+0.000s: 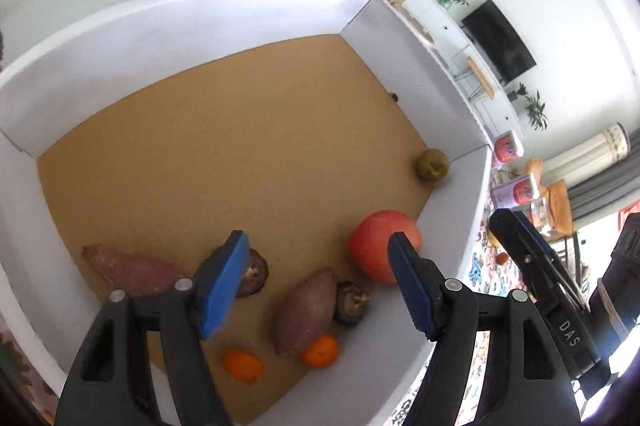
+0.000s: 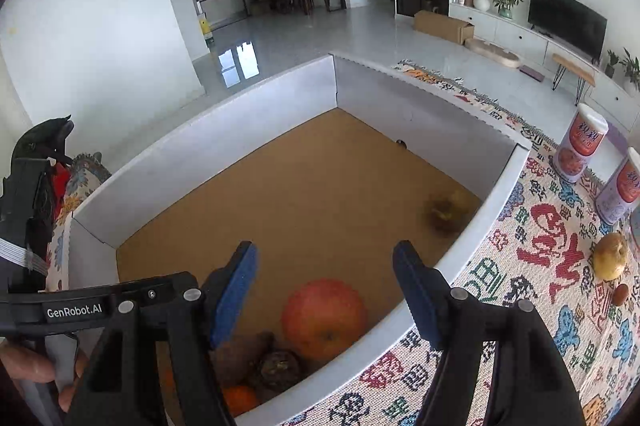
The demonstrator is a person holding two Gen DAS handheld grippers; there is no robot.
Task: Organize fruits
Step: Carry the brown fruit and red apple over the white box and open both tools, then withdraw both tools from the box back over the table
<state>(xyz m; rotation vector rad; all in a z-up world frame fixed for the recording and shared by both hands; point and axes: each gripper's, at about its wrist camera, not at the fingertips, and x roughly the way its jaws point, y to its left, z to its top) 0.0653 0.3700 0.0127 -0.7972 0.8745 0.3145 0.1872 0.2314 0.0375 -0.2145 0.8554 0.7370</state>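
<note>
left gripper [image 1: 316,278] jaws apart, nothing between the blue pads, hanging over the near right part of the box [image 1: 120,66]. below it on the brown floor: mangosteen [image 1: 252,272] behind the left pad, sweet potato [image 1: 306,312] between the fingers, a second mangosteen [image 1: 352,302] touching its right side, tangerine [image 1: 320,350] touching its near end, another tangerine [image 1: 243,366] just left. long sweet potato [image 1: 132,268] off to the left. apple [image 1: 380,246] behind the right pad, near the box wall. brownish fruit [image 1: 431,165] farther off in the right corner.

right gripper [image 2: 324,286] also apart and empty (apple [image 2: 324,318] seen through the gap, lower down). outside the box to its right, on the patterned cloth [image 2: 520,286]: pear [image 2: 610,256], small brown fruit [image 2: 621,294], two cans [image 2: 582,150].
</note>
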